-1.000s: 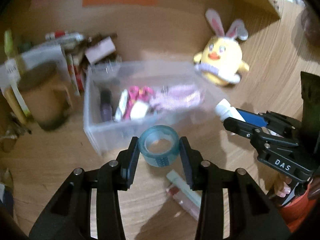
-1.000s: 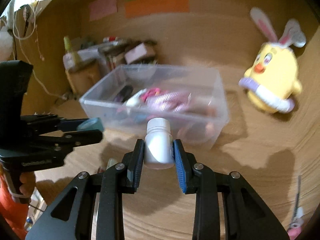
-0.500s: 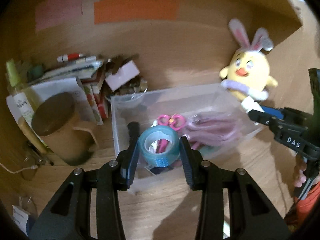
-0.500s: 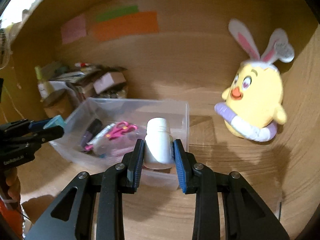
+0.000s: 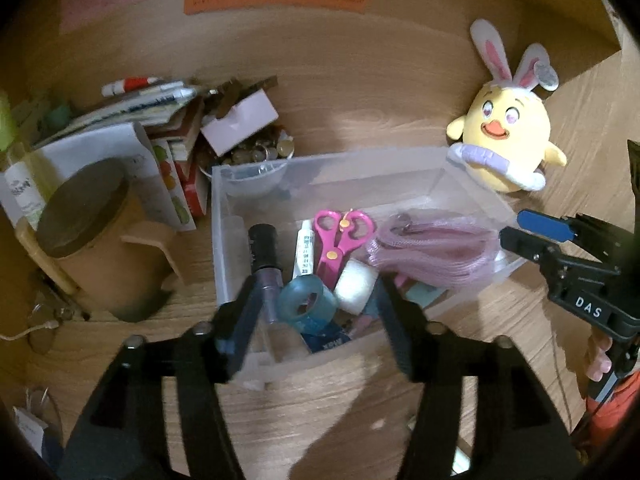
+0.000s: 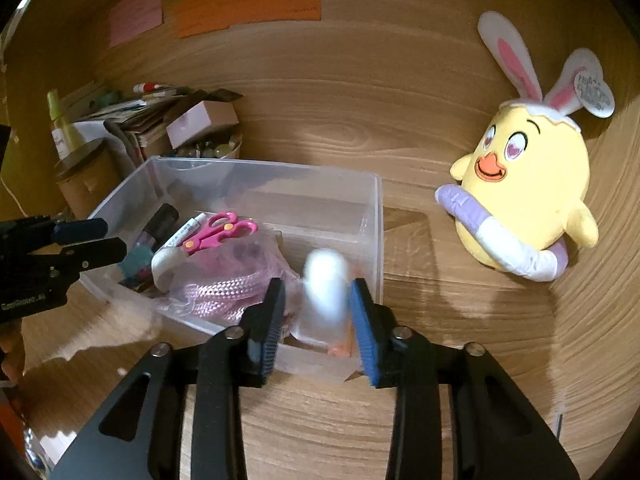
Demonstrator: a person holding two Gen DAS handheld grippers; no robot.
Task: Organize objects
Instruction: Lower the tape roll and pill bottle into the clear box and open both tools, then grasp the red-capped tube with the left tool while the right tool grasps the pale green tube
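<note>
Both loads released since a second ago. Left wrist: left hand-held gripper jaws opening, apart; tape lies in bin. Right wrist: right hand-held gripper jaws opening; bottle blurred, dropping into bin's near-right corner. Next: fetch remaining items.

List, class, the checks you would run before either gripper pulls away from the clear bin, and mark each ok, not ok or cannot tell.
1. Left gripper jaws opening, pads clear of the teal tape roll: ok.
2. Tape roll inside the clear bin: ok.
3. Right gripper jaws opening, white bottle between them over the bin: ok.
4. Bottle fully free of the pads: cannot tell, it is blurred.
5. Bottle come to rest in the bin: cannot tell.
6. Plush chick clear of both grippers: ok.
</note>
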